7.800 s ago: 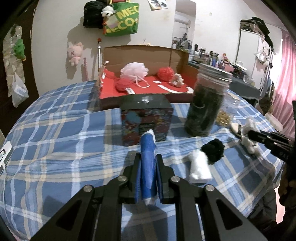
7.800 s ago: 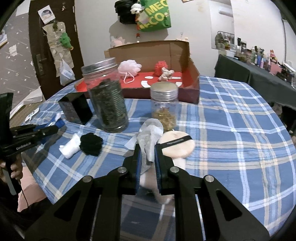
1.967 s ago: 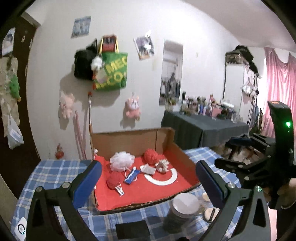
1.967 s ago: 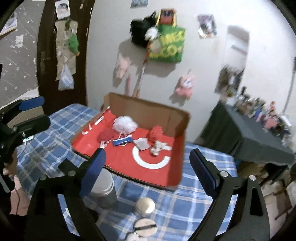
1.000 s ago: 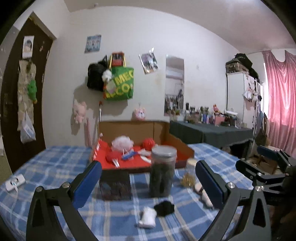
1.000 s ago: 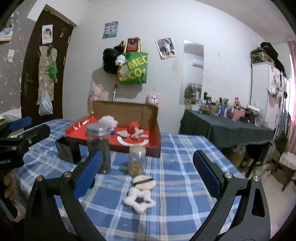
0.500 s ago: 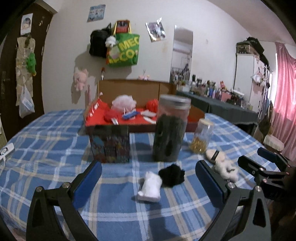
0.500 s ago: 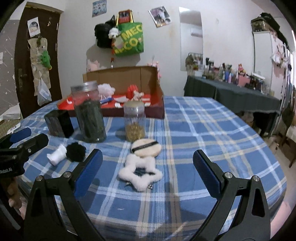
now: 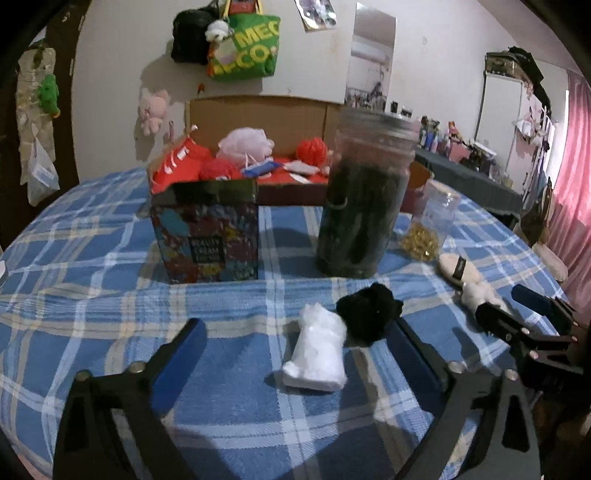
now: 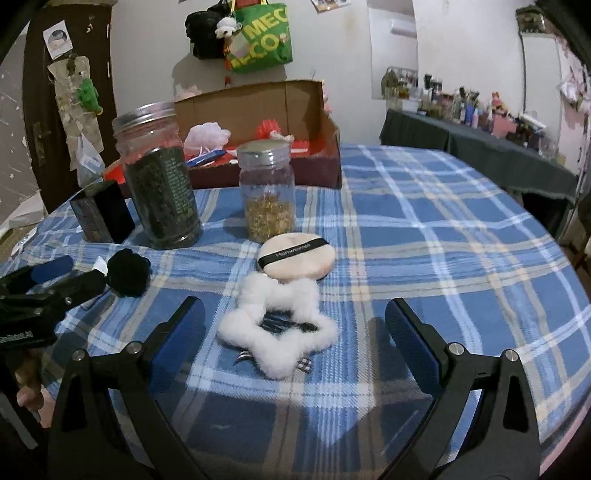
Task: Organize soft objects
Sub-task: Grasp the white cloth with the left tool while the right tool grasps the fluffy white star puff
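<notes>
My left gripper (image 9: 295, 350) is open and empty, low over the table, with a white soft roll (image 9: 318, 354) lying between its fingers and a black pompom (image 9: 369, 314) just beyond. My right gripper (image 10: 293, 332) is open and empty around a white fluffy star (image 10: 277, 328); a pink powder puff (image 10: 295, 254) lies just past it. The cardboard box (image 9: 258, 110) with a red floor stands at the back and holds a pink bath pouf (image 9: 245, 144), red balls (image 9: 313, 150) and a blue item (image 9: 260, 170).
A dark patterned box (image 9: 207, 236), a tall jar of dark leaves (image 9: 362, 206) and a small jar of golden bits (image 10: 267, 192) stand between the grippers and the cardboard box. The blue plaid table (image 10: 424, 229) drops off at the right. A green bag (image 10: 260, 33) hangs on the wall.
Both grippers have come down from high above the table to just over it. They now frame the white roll and the fluffy star. Both stayed open.
</notes>
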{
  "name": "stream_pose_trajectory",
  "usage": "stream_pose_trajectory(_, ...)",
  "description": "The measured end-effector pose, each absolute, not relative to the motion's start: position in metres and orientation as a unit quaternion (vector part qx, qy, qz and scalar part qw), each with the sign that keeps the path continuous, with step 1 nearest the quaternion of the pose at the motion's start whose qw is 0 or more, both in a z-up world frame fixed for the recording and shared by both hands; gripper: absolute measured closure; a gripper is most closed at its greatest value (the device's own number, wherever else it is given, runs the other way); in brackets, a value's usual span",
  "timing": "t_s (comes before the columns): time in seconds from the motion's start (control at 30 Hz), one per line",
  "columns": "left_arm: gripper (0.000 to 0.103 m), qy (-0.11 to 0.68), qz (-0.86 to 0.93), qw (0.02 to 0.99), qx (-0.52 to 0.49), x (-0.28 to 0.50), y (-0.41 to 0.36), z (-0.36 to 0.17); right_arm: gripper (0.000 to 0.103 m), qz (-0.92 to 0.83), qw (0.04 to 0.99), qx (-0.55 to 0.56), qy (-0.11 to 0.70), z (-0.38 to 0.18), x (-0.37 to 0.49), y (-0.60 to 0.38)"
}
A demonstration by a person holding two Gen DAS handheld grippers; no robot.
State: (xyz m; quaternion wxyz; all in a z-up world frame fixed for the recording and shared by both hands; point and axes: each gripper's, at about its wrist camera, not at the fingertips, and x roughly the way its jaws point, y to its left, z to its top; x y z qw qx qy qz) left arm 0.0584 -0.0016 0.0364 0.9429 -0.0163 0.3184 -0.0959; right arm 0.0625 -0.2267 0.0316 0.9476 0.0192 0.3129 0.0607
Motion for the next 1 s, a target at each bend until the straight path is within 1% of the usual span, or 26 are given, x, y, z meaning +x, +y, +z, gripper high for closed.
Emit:
stream_pose_trajectory(0.07,0.029,0.329,-0.101,0.939,-0.014,0.062,-0.003,0.033,0.004,0.065,0.945,0.024,0.32,0.03,0.067,-0.228)
stream_pose_trajectory(0.1,0.033,0.335,-0.106,0.936,-0.012,0.064,-0.004,0.032,0.009,0.072,0.943,0.027,0.324,0.029,0.069,-0.229)
stream_pose_trajectory(0.13,0.04,0.34,-0.11,0.934,-0.012,0.065,-0.004,0.03,0.022,0.078,0.942,0.03,0.325,0.029,0.07,-0.23)
stream_pose_trajectory(0.17,0.054,0.349,-0.117,0.93,-0.015,0.067,-0.004,0.028,0.03,0.084,0.939,0.032,0.332,0.027,0.072,-0.229)
stream_pose_trajectory(0.2,0.062,0.352,-0.121,0.928,-0.016,0.068,-0.004,0.027,0.038,0.084,0.939,0.028,0.334,0.026,0.074,-0.227)
stream_pose_trajectory(0.23,0.075,0.349,-0.119,0.929,-0.012,0.068,-0.005,0.027,0.045,0.086,0.941,0.012,0.327,0.026,0.072,-0.224)
stream_pose_trajectory(0.3,0.082,0.351,-0.123,0.928,-0.004,0.07,-0.006,0.027,0.045,0.102,0.941,0.01,0.324,0.026,0.069,-0.22)
stream_pose_trajectory(0.33,0.084,0.351,-0.131,0.927,-0.006,0.07,-0.006,0.027,0.045,0.116,0.94,0.019,0.319,0.027,0.066,-0.22)
stream_pose_trajectory(0.43,0.085,0.348,-0.141,0.927,-0.011,0.068,-0.006,0.031,0.046,0.13,0.941,0.021,0.313,0.031,0.062,-0.215)
stream_pose_trajectory(1.0,0.085,0.323,-0.179,0.929,-0.007,0.056,-0.02,0.049,0.046,0.178,0.941,0.015,0.287,0.049,0.058,-0.186)
